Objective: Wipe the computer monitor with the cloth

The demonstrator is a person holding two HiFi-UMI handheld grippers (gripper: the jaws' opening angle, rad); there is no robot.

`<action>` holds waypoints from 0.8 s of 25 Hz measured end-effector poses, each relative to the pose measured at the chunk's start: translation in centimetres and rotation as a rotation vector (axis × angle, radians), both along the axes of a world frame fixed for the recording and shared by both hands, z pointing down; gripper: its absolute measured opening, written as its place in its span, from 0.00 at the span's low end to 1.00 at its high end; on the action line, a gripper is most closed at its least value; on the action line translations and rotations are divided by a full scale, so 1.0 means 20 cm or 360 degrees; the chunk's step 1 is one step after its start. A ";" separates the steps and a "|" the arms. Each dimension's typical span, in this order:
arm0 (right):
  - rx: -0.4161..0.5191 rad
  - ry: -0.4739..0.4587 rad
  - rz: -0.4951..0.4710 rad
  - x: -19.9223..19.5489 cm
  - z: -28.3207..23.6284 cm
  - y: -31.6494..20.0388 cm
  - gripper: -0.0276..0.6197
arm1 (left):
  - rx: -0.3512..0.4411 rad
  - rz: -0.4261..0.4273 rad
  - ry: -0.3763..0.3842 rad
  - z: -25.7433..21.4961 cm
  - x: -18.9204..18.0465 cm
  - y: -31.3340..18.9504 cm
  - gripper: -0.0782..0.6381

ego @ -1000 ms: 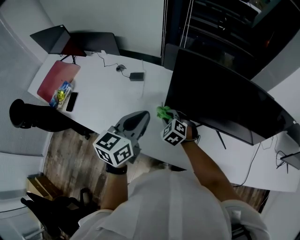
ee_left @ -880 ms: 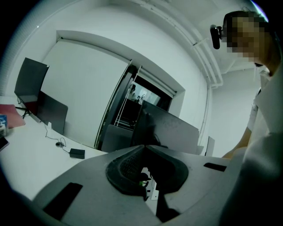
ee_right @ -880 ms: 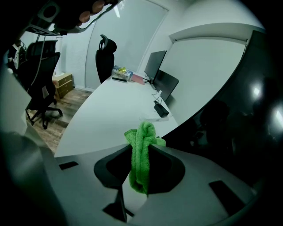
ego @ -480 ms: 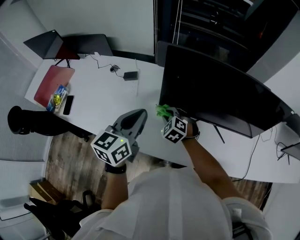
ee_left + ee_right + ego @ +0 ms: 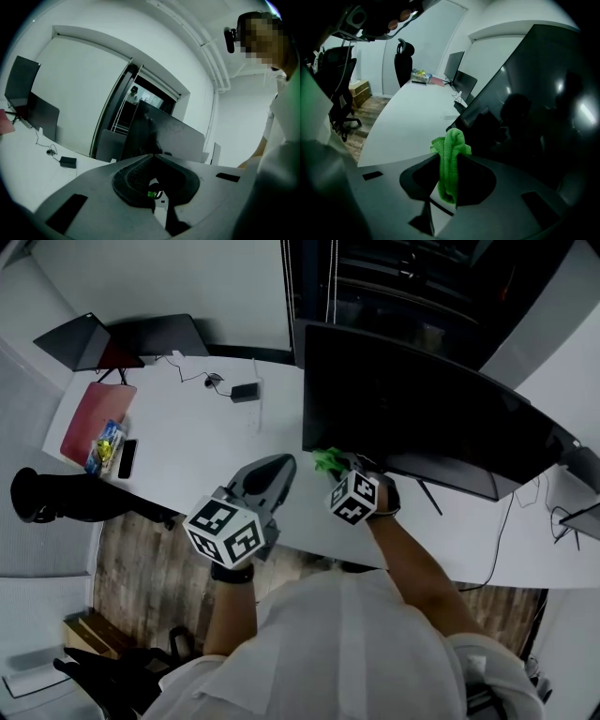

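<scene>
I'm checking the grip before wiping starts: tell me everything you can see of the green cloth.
The green cloth is a bright, fuzzy fabric bunched into a narrow fold. It stands upright, pinched between the closed fingers of the right gripper. A rounded tuft sticks out past the tips and a tail hangs behind them. It is held above the white desk, close by the lower left corner of the dark monitor. Whether it touches the screen cannot be told.
</scene>
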State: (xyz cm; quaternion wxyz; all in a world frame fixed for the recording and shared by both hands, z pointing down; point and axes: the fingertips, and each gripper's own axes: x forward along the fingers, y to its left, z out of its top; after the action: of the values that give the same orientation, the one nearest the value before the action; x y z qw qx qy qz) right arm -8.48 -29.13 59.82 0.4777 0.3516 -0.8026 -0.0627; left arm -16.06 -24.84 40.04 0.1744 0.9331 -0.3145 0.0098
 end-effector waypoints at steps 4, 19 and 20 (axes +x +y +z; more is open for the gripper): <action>0.0001 -0.0002 0.0049 0.09 0.00 0.03 0.16 | 0.0001 0.0053 -0.0005 0.00 0.09 0.01 0.13; 0.0004 -0.0015 0.0301 0.57 0.00 0.21 0.16 | -0.0001 0.0300 -0.0020 0.00 0.51 0.08 0.13; 0.0004 -0.0017 0.0324 0.61 0.00 0.22 0.16 | -0.0003 0.0321 -0.0021 0.00 0.55 0.08 0.13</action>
State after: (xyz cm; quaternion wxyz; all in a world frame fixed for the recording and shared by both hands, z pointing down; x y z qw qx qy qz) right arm 3.81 -24.72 59.77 0.4769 0.4323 -0.7652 -0.0129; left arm -5.11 -23.14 40.07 0.1712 0.9597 -0.2202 0.0337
